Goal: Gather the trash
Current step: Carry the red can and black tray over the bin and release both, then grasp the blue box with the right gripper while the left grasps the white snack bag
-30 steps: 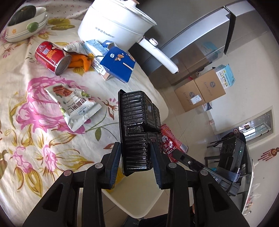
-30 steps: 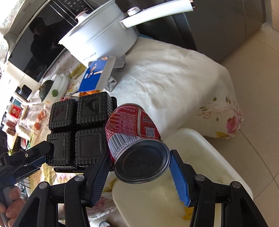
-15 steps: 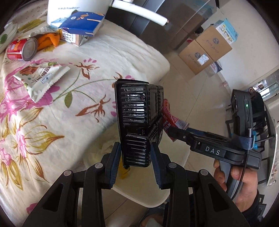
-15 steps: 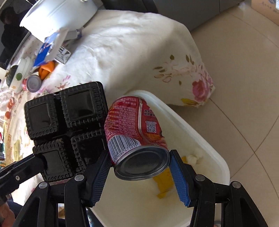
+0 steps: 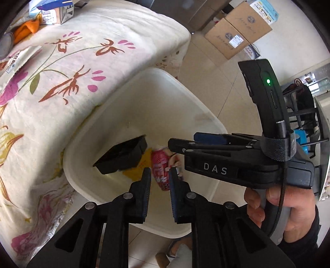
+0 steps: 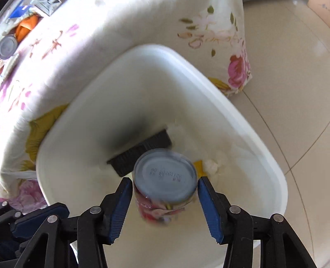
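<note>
A white plastic bin stands on the floor beside the table; it also shows in the right wrist view. The black plastic tray is inside the bin, free of my left gripper, which is open and empty above it. The tray also shows in the right wrist view. My right gripper is open above the bin. The red can is blurred and dropping between its fingers without touching them. The can shows in the left wrist view inside the bin.
The table with a floral cloth is left of the bin, with a milk carton, an orange wrapper, a snack packet and another can. Cardboard boxes stand on the tiled floor.
Both grippers moved from beside the table to over the bin. My left gripper let go of the black tray, which fell in. My right gripper opened and released the red can.
</note>
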The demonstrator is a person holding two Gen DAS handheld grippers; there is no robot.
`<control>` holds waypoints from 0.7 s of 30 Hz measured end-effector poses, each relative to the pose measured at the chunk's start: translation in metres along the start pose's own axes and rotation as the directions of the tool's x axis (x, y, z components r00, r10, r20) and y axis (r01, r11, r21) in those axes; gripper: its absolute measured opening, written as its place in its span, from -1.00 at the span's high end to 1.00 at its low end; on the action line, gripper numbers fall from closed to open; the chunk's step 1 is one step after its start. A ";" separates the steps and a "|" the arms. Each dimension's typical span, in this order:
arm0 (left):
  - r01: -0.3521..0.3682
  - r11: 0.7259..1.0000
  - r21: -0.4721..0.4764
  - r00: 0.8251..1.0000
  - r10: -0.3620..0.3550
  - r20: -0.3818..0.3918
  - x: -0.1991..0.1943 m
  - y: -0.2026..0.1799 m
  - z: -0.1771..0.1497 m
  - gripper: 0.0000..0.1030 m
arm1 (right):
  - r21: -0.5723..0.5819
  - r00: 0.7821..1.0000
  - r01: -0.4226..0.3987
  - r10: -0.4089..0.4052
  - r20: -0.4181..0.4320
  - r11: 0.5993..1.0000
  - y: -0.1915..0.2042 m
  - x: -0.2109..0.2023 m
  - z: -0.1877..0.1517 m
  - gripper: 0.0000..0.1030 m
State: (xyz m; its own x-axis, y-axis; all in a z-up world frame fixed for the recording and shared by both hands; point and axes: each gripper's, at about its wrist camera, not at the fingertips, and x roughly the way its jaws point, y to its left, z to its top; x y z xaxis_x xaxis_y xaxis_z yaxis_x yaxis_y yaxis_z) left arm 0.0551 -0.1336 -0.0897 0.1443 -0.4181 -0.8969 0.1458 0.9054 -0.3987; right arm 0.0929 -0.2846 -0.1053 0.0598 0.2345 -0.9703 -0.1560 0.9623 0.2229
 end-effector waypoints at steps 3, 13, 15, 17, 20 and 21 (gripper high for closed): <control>0.005 0.999 -0.037 1.000 -0.005 0.018 -0.006 0.009 0.002 0.60 | 0.028 1.000 -0.003 0.003 -0.002 1.000 -0.007 0.000 0.001 -0.13; 0.013 0.995 -0.096 0.999 -0.010 0.030 -0.016 0.025 0.012 0.59 | 0.032 1.000 -0.018 0.017 0.013 0.999 -0.005 -0.003 0.004 -0.15; 0.018 0.994 -0.108 0.999 -0.013 0.045 -0.026 0.035 0.014 0.58 | 0.030 0.999 -0.027 0.027 0.020 0.999 0.003 -0.005 0.011 -0.15; 0.025 0.992 -0.125 0.998 -0.017 0.063 -0.035 0.042 0.011 0.57 | 0.035 0.999 -0.038 0.037 0.035 0.999 0.009 -0.012 0.014 -0.15; 0.044 0.986 -0.160 0.995 -0.029 0.091 -0.047 0.054 0.011 0.53 | 0.041 0.996 -0.061 0.058 0.072 0.997 0.015 -0.025 0.018 -0.15; 0.052 0.984 -0.172 0.994 -0.034 0.103 -0.052 0.058 0.012 0.52 | 0.046 0.993 -0.080 0.076 0.088 0.996 0.017 -0.031 0.019 -0.15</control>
State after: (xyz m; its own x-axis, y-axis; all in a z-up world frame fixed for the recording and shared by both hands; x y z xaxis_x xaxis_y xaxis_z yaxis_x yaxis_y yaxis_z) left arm 0.0677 -0.0606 -0.0637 0.2388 -0.4543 -0.8583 -0.0174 0.8817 -0.4715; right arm 0.1075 -0.2730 -0.0700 0.1339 0.3180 -0.9386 -0.1144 0.9458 0.3041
